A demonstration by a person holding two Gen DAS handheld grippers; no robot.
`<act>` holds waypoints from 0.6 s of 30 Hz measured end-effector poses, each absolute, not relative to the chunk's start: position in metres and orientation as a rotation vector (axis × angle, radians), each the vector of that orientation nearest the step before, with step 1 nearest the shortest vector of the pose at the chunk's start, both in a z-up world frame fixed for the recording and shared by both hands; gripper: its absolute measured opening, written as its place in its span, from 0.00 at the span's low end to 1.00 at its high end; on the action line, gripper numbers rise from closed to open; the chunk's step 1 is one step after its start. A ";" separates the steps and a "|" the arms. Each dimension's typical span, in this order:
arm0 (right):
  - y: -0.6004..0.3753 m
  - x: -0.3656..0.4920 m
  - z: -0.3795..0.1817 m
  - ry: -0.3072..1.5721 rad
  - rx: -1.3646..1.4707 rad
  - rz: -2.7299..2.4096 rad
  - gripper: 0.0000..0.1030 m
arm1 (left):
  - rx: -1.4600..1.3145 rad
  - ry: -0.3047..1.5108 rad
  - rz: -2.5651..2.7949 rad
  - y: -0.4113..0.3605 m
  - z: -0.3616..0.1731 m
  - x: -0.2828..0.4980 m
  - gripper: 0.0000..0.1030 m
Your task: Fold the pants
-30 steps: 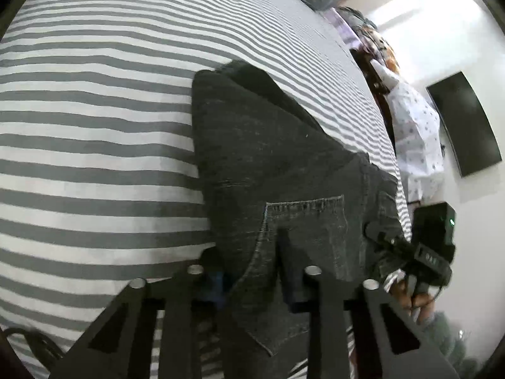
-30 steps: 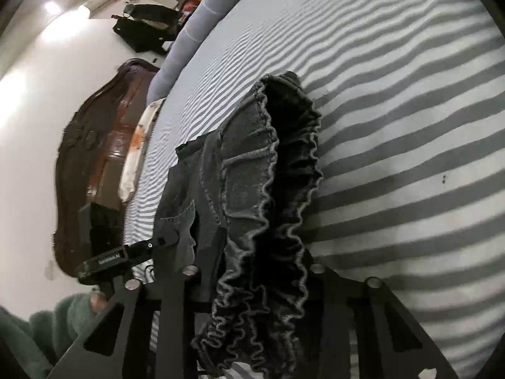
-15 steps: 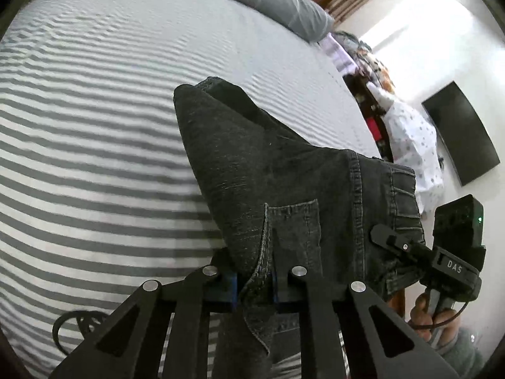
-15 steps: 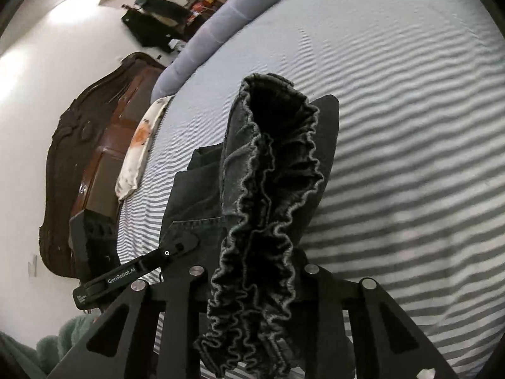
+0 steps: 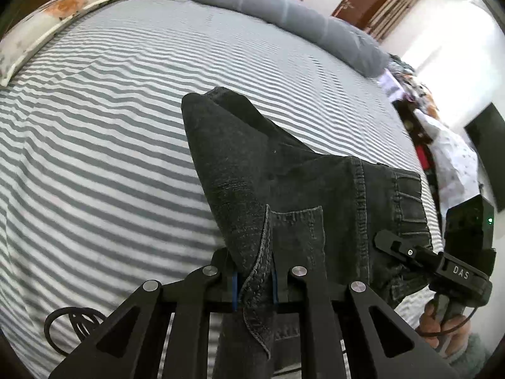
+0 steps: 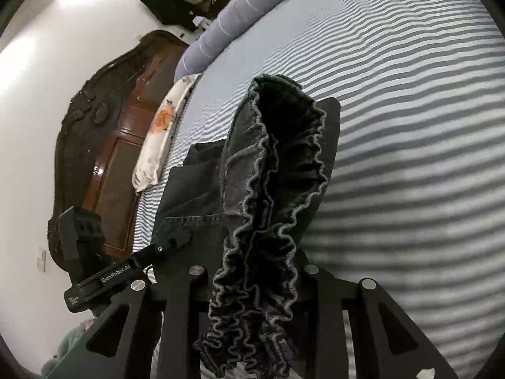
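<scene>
Pants [image 5: 284,189] are hanging between my two grippers above the striped bed [image 5: 110,158], dark denim draped forward from both sets of fingers. My left gripper [image 5: 254,281] is pinching the cloth at the edge of a back pocket, its jaws closed on the denim with the seam running straight down between them. From there the fabric is rising away from me toward a folded point out over the middle of the bed. My right gripper [image 6: 252,271] is clamping the gathered, ruffled waistband, which is bunching up thick between its fingers and spilling below them. In the left wrist view the right gripper is showing the letters "DAS" on its body near the bed's right edge. In the right wrist view the left gripper [image 6: 167,243] is carrying the printed name "GenRobot.AI" along its side.
</scene>
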State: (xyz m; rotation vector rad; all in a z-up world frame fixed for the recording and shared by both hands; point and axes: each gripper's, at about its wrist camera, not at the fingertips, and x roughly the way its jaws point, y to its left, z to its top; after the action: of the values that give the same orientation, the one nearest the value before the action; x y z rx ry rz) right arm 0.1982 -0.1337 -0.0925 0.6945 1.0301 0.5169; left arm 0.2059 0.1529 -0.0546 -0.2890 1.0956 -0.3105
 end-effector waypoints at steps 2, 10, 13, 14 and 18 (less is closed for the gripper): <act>-0.125 0.217 -0.101 1.050 0.687 0.509 0.24 | -0.283 1.110 -0.295 0.160 -0.064 0.221 0.14; -0.114 0.258 -0.131 1.088 0.588 0.405 0.35 | -0.237 1.150 -0.239 0.174 -0.106 0.259 0.27; -0.113 0.255 -0.140 1.118 0.484 0.316 0.55 | -0.180 1.161 -0.191 0.177 -0.116 0.253 0.49; -0.113 0.251 -0.141 1.120 0.457 0.311 0.58 | -0.164 1.152 -0.182 0.181 -0.116 0.248 0.53; -0.117 0.219 -0.138 1.081 0.366 0.256 0.71 | -0.094 1.116 -0.155 0.188 -0.118 0.220 0.68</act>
State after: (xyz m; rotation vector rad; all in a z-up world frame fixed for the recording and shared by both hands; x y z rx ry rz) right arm 0.2189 -0.1173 -0.1378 0.3663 1.0806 0.2562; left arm 0.2197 0.1881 -0.1177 -0.0943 1.1159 -0.1550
